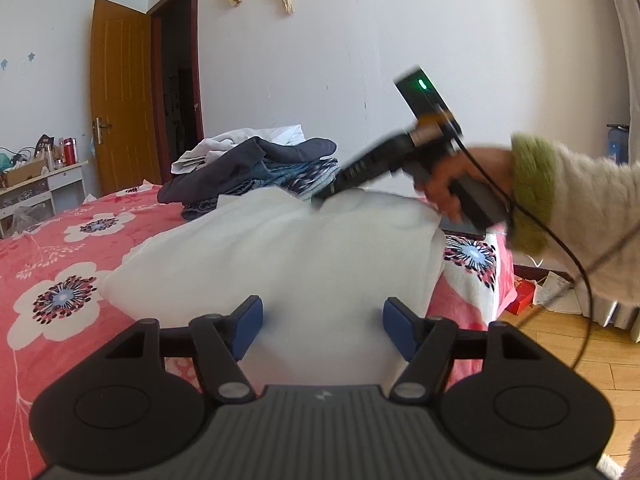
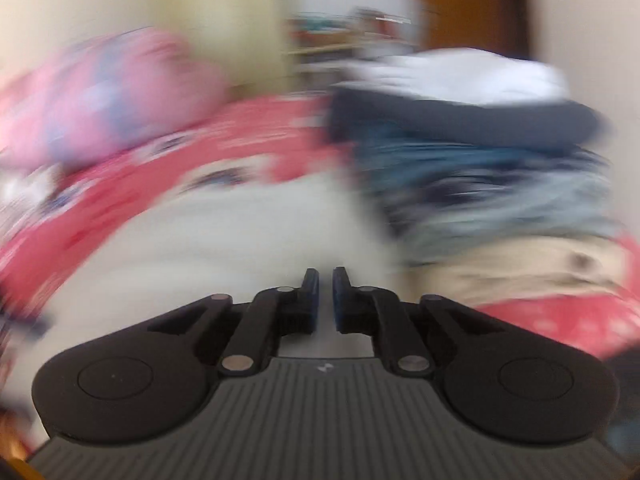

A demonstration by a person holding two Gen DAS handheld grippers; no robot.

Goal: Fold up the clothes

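White garment (image 1: 280, 240) lies spread on your flowered bedspread (image 1: 60, 248), clothes pile (image 1: 256, 168) beyond. Left gripper (image 1: 322, 330) gapes wide, empty. Right gripper (image 2: 326, 294): narrow slit; held cloth unclear.

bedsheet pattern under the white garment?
Pink-red bedsheet with large white flowers, dark centres. Clearest in the left wrist view.

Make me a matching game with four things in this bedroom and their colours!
Things:
1. door
2. sheet
3. towel
4. cuff

Colours:
A. white
B. green
C. pink with flowers
D. brown

Pairs: 1-D, 2-C, 3-A, 4-B
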